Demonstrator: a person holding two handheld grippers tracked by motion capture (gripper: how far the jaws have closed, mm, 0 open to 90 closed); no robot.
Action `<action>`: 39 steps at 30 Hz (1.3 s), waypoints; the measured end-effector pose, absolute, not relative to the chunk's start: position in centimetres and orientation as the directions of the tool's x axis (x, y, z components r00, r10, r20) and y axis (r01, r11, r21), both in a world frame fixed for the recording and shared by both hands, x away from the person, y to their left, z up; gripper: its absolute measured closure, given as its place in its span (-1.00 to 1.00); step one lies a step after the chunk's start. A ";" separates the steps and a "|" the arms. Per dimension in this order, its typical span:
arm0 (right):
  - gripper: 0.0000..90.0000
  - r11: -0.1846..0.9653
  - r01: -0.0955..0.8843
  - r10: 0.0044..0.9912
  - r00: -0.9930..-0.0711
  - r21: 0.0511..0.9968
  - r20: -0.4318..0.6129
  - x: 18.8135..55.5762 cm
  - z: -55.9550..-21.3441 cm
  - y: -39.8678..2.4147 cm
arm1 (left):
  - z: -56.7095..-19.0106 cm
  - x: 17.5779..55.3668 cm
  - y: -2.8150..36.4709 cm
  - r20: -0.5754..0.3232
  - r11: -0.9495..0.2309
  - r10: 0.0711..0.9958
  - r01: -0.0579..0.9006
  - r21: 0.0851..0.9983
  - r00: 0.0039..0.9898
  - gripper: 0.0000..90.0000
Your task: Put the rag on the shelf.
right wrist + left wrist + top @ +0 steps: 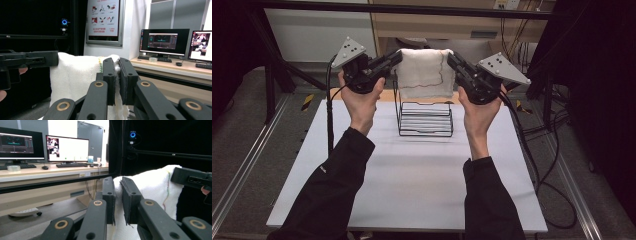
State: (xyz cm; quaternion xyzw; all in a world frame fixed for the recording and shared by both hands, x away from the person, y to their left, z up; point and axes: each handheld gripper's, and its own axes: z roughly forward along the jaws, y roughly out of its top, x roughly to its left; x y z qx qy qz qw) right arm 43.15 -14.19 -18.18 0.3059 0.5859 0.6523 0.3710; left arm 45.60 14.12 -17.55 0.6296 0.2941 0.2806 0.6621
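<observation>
Lab workspace being indicated: monitors [67,148] being run on desk [50,171], black frame rails [412,9], cabling [542,165], instruction poster [103,18].

The high view is evenly lit from above: the white table [422,170] is bright, with a soft shadow under the rack [424,117] and faint ones beneath the sleeves. The left and right edges fall into near black. The picture is slightly soft, with mild bending of straight rails at the edges. In both gripper views the near black jaws are a little soft, and the towel [150,185] is bright, almost washed out. The monitors [67,148] glow, and the window at far right of the right gripper view glares.
</observation>
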 end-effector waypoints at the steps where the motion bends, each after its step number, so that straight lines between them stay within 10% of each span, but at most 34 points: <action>1: 0.88 -0.037 -0.127 0.844 -0.536 0.991 -0.037 43.3 -18.0 -14.2 | -17.4 45.7 14.1 -0.038 0.051 0.743 0.000 0.999 0.668 0.80; 39: 0.88 -0.033 -0.120 0.853 -0.520 0.992 -0.035 48.0 -16.4 -13.4 | -15.6 50.6 14.0 -0.036 0.046 0.774 0.001 0.999 0.632 0.81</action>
